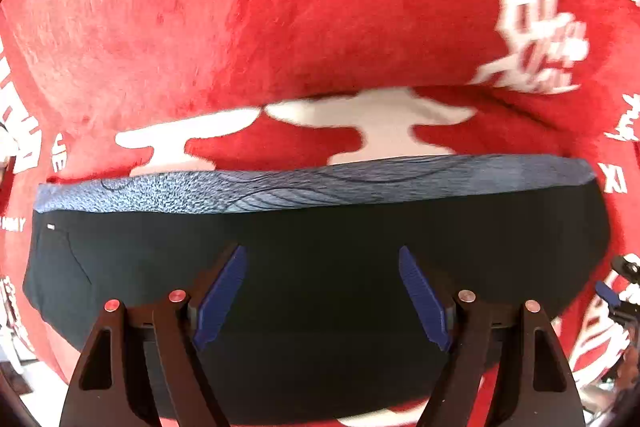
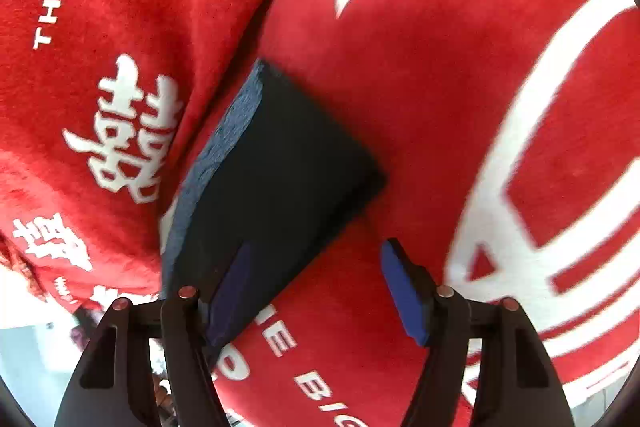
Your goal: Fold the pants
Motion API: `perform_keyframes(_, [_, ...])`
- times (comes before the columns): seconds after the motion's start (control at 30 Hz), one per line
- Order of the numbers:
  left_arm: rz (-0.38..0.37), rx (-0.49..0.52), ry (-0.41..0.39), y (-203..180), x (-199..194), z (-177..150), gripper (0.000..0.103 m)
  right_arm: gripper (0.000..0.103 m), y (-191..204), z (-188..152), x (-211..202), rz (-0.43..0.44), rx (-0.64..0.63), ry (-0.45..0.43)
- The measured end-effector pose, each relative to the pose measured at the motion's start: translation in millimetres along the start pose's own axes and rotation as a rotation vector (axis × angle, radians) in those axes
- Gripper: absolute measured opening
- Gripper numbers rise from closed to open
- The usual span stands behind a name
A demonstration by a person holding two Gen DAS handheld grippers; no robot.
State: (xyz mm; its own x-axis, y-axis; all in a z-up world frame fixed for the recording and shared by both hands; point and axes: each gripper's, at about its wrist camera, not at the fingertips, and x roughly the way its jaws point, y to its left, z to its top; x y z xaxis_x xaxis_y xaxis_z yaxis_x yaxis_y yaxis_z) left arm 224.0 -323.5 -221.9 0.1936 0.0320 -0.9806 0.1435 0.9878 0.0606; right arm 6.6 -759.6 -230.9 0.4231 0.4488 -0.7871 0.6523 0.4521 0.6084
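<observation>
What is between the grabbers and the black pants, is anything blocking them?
Nothing visible is. The left gripper is open right over the folded pants on the red blanket. The right gripper is open too, beside the pants' edge, with only bare blanket around.

Black pants (image 1: 320,267), blue-patterned waistband (image 1: 312,187); red white-lettered blanket (image 1: 280,7)

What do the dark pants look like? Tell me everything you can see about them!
The pants are dark, almost black, smooth fabric, with a blue-grey patterned waistband along one edge. They lie folded into a flat, compact rectangle on the fuzzy red blanket with white lettering. A tiny pale label sits near one corner. The left gripper hangs open above them and the right gripper is open at their edge; neither grips them.
</observation>
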Motion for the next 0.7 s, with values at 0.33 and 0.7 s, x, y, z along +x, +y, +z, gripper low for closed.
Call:
perform_keyframes(0.33, [0.016,-0.096,0.013,-1,41,39,0.084,0.014,17,32,1,0.003,0.051,-0.043])
perform_keyframes(0.7, [-0.004,-0.053,0.004,90,-15,8,0.084,0.042,59,-16,-15,-0.042,-0.166,0.038])
